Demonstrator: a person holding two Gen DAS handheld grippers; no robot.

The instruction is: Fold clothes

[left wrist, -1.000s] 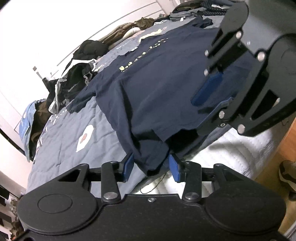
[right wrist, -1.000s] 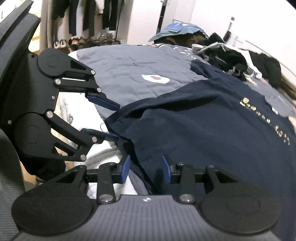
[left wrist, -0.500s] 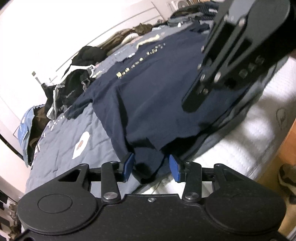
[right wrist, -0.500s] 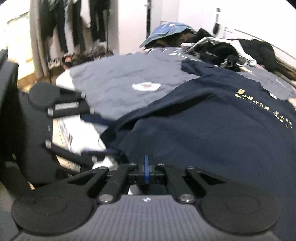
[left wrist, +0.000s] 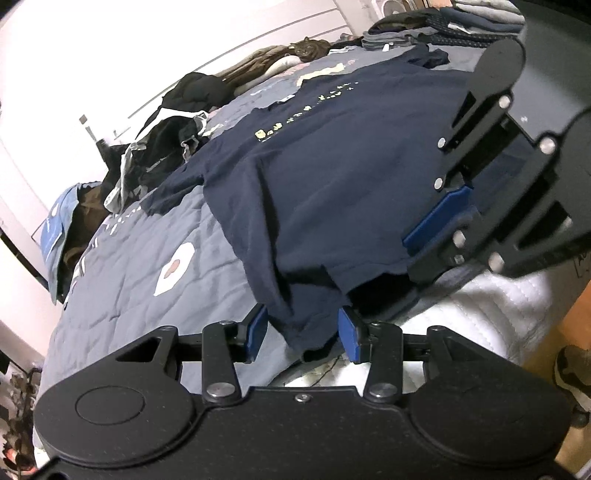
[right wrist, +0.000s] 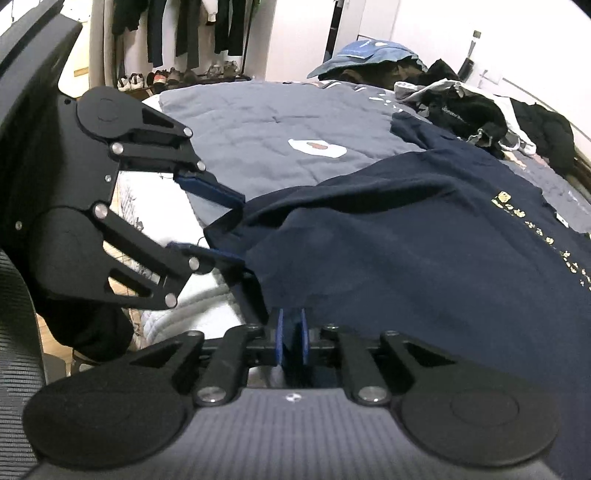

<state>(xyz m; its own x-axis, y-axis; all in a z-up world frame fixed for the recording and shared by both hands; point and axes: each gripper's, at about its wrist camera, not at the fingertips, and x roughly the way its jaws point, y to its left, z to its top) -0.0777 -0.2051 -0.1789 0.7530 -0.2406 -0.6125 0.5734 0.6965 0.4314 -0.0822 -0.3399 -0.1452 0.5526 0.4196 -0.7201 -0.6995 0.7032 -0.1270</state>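
A navy T-shirt (left wrist: 332,166) with a yellow print lies spread on the grey quilt (left wrist: 147,280) of a bed, its hem at the near edge. My left gripper (left wrist: 301,328) stands open around the shirt's hanging corner, its blue pads on either side without pressing. In the right wrist view that left gripper (right wrist: 240,229) reaches in from the left, one finger above the hem corner and one below. My right gripper (right wrist: 291,332) pinches a fold of the T-shirt (right wrist: 406,240) hem between close pads; its jaws are opening slightly. It shows at the right (left wrist: 410,254) in the left wrist view.
Heaps of dark and grey clothes (left wrist: 166,147) lie along the far side of the bed by the wall. Folded garments (left wrist: 424,26) are stacked at the far end. A white mattress side (left wrist: 498,306) and wooden floor lie below. Hanging clothes and shoes (right wrist: 177,74) stand beyond the bed.
The right gripper's jaws went from wide apart to closed on the shirt hem, and now show a narrow gap filled with fabric. The left gripper has kept still.
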